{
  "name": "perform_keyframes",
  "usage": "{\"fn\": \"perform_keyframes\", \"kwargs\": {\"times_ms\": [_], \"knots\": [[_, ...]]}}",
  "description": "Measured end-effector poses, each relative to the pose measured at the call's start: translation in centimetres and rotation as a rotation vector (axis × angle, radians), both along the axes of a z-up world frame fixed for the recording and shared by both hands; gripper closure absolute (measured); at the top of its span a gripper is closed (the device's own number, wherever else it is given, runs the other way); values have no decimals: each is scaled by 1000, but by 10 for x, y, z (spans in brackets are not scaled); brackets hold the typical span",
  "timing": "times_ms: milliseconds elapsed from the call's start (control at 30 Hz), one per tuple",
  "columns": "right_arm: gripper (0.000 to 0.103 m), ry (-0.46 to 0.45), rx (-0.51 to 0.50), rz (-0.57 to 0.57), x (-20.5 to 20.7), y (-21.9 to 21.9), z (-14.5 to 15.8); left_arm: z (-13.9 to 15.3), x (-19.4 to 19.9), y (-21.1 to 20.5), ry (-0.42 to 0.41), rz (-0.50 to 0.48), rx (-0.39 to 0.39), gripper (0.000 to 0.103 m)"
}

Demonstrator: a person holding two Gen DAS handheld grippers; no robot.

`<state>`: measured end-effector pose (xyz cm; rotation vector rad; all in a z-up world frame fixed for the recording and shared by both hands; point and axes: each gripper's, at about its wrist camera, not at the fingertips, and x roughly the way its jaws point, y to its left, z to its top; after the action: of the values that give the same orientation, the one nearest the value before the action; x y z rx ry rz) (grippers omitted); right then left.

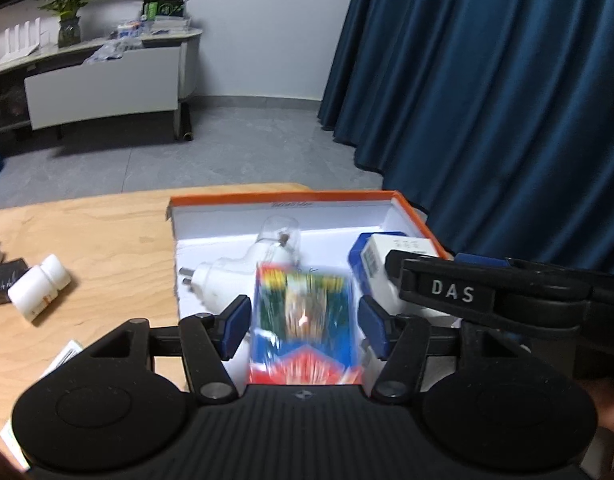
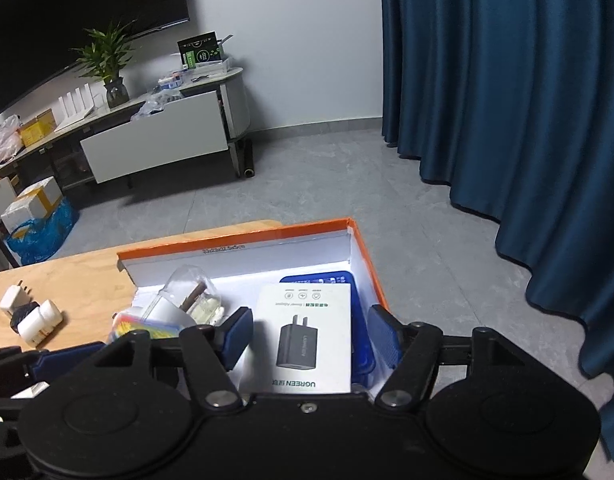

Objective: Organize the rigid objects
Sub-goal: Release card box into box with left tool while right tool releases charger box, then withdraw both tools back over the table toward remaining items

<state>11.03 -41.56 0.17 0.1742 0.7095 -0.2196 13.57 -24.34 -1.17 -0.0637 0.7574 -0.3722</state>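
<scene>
A: What sits between the left gripper (image 1: 303, 330) blue pads?

B: A motion-blurred, flat packet printed in red, blue, green and yellow (image 1: 305, 328). The pads stand just clear of its sides with gaps showing, so the jaws are spread and released. The packet is inside the shallow cardboard box with an orange rim and white interior (image 1: 283, 196), near its front edge.

A: And the right gripper (image 2: 309, 338)?

B: Also spread wide. Below it lies a white rectangular charger carton printed with a black plug adapter and the word UGREEN (image 2: 305, 340); the pads don't touch it. The carton rests in the box's right half, on top of a blue rectangular case (image 2: 319, 280) against the right wall.

A: What else is in the box?

B: A white plastic plug adapter with metal prongs (image 1: 215, 280) at the left side, and a clear glass bottle with a brownish stopper (image 1: 279, 228) lying tilted behind it.

A: Where is the box itself?

B: On the right end of the light wooden table (image 1: 95, 240), its far right corner past the table's back edge.

A: Anything still outside it?

B: Near the table's left edge lies a white cylindrical pill bottle with an orange label (image 1: 39, 286) on its side, touching a small black box (image 1: 5, 286). A white charger (image 2: 13, 298) stands just behind them.
</scene>
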Motion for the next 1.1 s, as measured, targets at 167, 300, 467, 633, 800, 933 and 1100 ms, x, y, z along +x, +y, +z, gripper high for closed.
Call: {"fn": "perform_keyframes", "kwargs": {"times_ms": [167, 300, 467, 633, 800, 933, 1100], "knots": [[25, -32, 13, -22, -8, -2, 11, 10, -4, 1, -34, -1, 6, 37], [25, -56, -1, -12, -18, 5, 22, 18, -13, 10, -55, 8, 8, 31], [25, -70, 11, 1, -34, 21, 29, 28, -32, 34, -89, 37, 24, 24], [25, -51, 17, 30, -49, 48, 22, 31, -44, 70, -84, 89, 9, 23], [25, -37, 42, 63, -62, 77, 16, 26, -55, 107, -83, 141, 45, 23], [25, -32, 72, 93, -67, 98, 12, 21, -57, 139, -64, 192, 68, 23], [25, -11, 76, 134, -68, 122, 3, 11, -56, 162, -30, 196, 85, 22]]}}
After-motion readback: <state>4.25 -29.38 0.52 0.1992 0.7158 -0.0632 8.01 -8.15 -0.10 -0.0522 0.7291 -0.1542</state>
